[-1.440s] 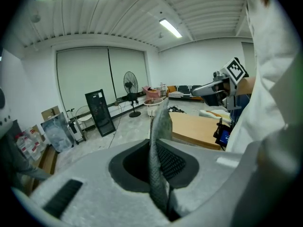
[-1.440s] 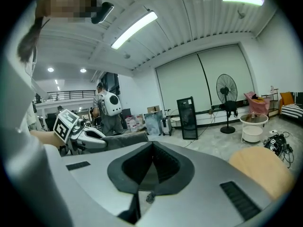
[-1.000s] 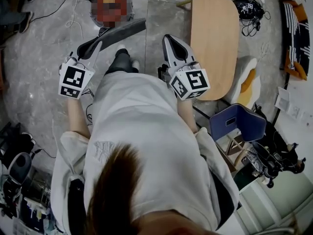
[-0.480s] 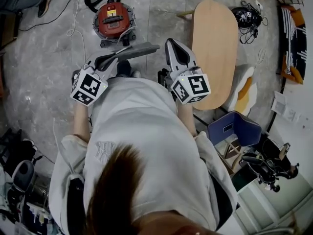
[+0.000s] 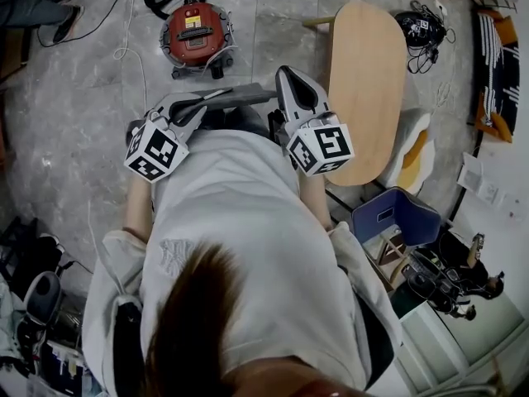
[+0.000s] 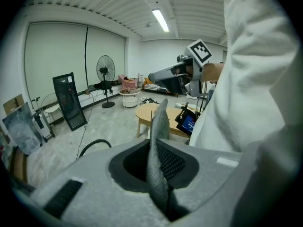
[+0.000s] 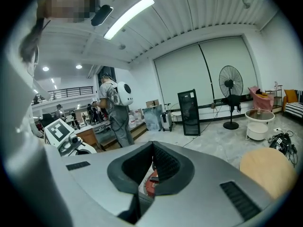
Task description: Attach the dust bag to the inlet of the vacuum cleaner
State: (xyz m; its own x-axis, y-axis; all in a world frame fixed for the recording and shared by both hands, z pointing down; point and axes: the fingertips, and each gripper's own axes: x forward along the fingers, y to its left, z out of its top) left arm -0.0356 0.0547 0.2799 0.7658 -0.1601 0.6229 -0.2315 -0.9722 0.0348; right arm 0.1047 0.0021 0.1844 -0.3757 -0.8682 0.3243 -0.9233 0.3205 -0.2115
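Left tongs (image 6: 153, 144) pinch grey dust bag (image 6: 159, 119); red vacuum cleaner (image 5: 196, 35) apart.

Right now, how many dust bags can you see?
1. The dust bag, flat and grey, is pinched in the left gripper. Others could be hidden from these views.

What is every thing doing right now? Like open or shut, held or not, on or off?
left gripper: shut on the dust bag.
dust bag: held by one end, sticking out ahead of the jaws, not on the vacuum cleaner yet.
right gripper: shut, nothing in it.
vacuum cleaner: upright on the floor, away from both grippers.
ceiling light: on.
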